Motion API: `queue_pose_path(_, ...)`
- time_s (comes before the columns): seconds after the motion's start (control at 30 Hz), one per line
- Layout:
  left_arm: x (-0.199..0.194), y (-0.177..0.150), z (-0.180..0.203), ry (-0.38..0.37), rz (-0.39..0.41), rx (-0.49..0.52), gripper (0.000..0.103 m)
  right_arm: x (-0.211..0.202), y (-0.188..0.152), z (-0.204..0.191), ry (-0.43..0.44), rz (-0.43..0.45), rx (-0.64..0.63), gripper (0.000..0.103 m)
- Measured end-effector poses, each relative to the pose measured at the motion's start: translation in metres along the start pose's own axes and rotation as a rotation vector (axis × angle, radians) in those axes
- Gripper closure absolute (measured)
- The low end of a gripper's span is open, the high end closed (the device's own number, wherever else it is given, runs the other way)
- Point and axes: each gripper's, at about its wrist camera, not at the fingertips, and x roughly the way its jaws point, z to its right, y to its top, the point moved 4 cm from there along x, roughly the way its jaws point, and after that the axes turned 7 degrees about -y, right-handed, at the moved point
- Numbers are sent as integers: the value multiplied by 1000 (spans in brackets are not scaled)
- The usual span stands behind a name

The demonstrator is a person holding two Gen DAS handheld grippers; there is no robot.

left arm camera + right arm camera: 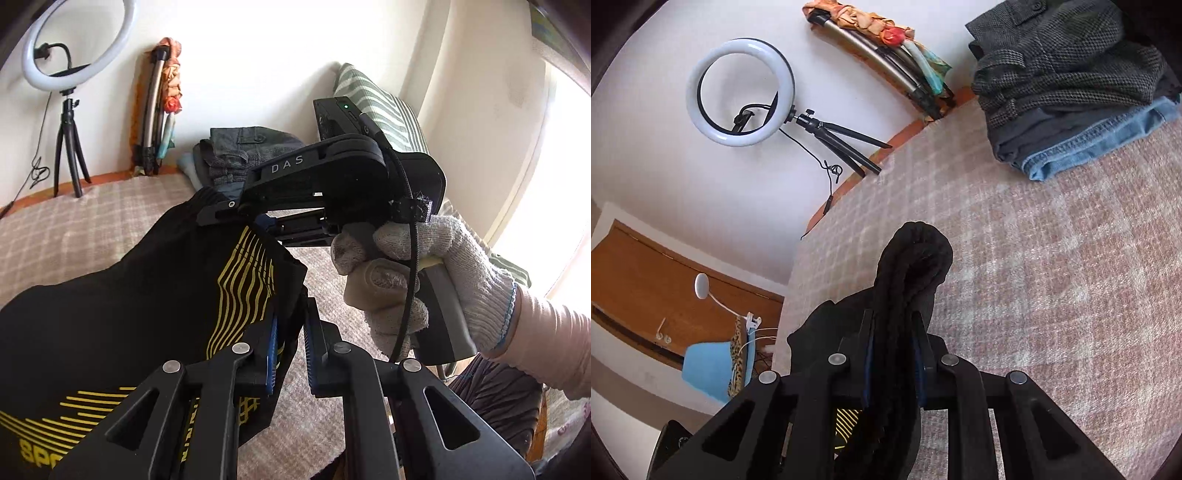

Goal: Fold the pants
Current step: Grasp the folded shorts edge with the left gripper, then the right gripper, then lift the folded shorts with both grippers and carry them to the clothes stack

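We've got the black pants with yellow stripe print (122, 295) lifted off the pink checked bed cover (92, 221). Left gripper (290, 345) and right gripper (893, 354) both clamp bunched fabric. Next, we judge: spread edges apart, lay flat.

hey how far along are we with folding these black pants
Done: a stack of folded clothes sits at the far side of the bed. In hand: the black pants with yellow stripes are lifted off the bed, the right gripper shut on a bunched edge and the left gripper holding fabric lower down. Left: no finished fold shows; they need laying flat, folding, and stacking.
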Motion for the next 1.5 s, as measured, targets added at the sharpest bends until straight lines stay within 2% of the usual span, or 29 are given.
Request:
queue_pose_path(0.17, -34, -2, -17, 34, 46, -24, 92, 2, 0, -37, 34, 18, -38, 87)
queue_pose_path(0.43, -85, -14, -50, 105, 118, -94, 92, 30, -13, -109, 14, -8, -179, 87)
queue_pose_path(0.93, -180, -73, -122, 256, 227, -307, 92, 125, -61, -223, -10, -120, -339, 88)
queue_pose_path(1.17, -205, -106, -154, 328, 243, -418, 92, 184, -89, -255, -43, -184, -388, 88)
queue_pose_path(1.5, -218, -140, -187, 407, 204, -521, 92, 252, -124, -275, -107, -260, -443, 88)
